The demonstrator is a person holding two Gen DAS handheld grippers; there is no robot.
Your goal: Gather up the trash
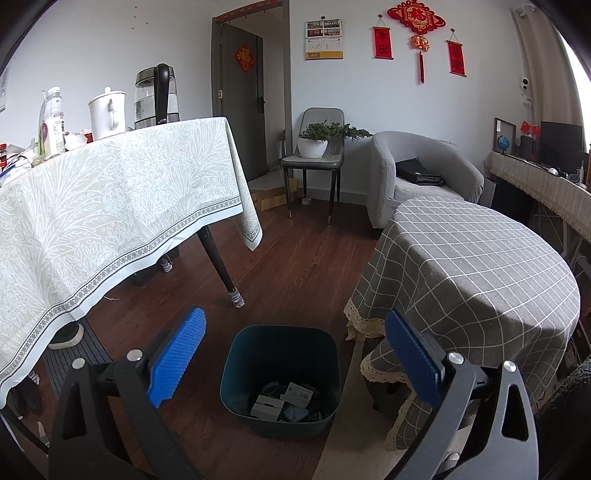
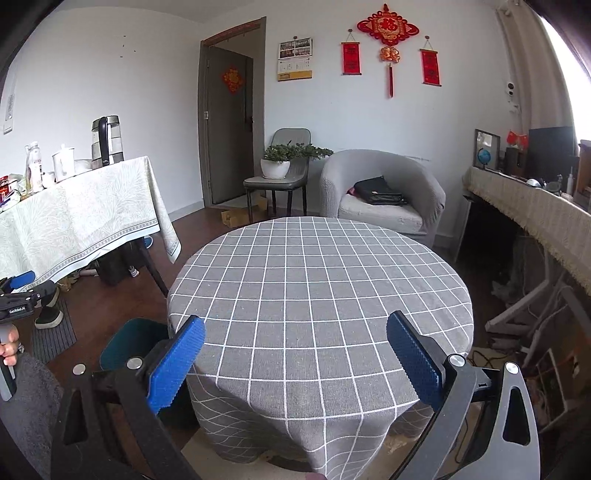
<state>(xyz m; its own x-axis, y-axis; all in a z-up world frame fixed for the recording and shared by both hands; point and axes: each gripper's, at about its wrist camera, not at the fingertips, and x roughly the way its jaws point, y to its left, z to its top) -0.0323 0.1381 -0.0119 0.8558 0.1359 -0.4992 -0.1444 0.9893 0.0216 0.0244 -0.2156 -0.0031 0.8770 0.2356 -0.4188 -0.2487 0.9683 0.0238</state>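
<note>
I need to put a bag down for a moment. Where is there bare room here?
The round table with the grey checked cloth is bare across its top. The wood floor between both tables, beyond the bin, is open. The long table is crowded at its far end with a kettle and bottles.

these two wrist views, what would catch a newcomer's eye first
The round table in grey checked cloth fills the right wrist view, its top bare. Beside it on the wood floor, the dark teal bin sits below the open left gripper, boxes and scraps inside. Red knot decorations hang on the far wall.
</note>
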